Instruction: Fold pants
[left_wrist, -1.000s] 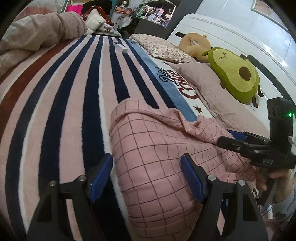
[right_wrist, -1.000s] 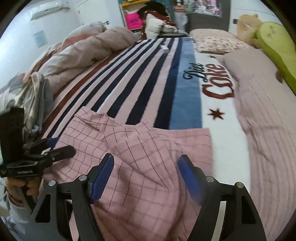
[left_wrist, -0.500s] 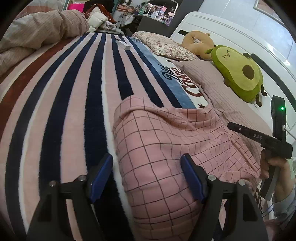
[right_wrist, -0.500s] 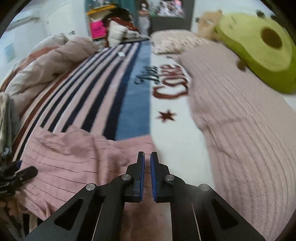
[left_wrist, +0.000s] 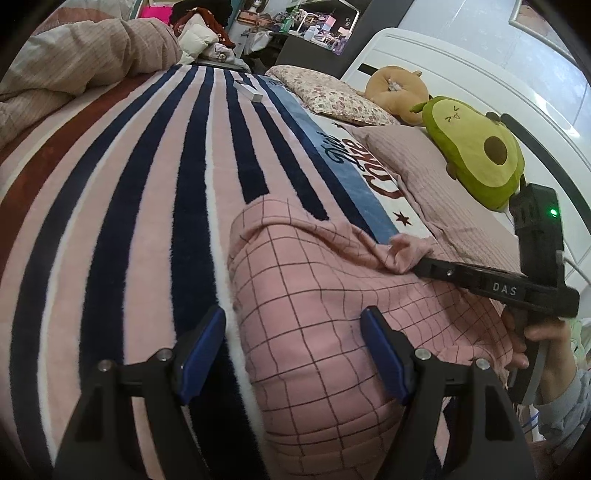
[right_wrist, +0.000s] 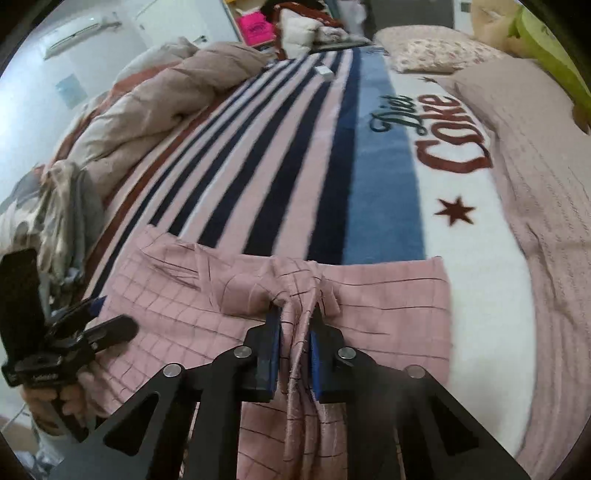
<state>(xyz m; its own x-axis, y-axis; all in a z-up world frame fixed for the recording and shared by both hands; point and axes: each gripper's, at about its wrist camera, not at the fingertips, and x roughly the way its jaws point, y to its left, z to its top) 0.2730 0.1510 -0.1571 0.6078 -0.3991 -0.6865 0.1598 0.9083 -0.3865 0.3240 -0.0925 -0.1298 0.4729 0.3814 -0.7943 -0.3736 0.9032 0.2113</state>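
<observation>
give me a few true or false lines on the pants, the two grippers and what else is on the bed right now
1. The right gripper is shut on a bunched fold of the pink checked pants. True.
2. The left gripper is clamped on the pants. False: its jaws stand wide open, fabric lying between them.
3. The pants lie on a striped blanket. True.
4. The avocado plush sits on top of the pants. False: it rests apart, near the white headboard.
5. The pants are plain blue. False: pink with dark grid lines.
</observation>
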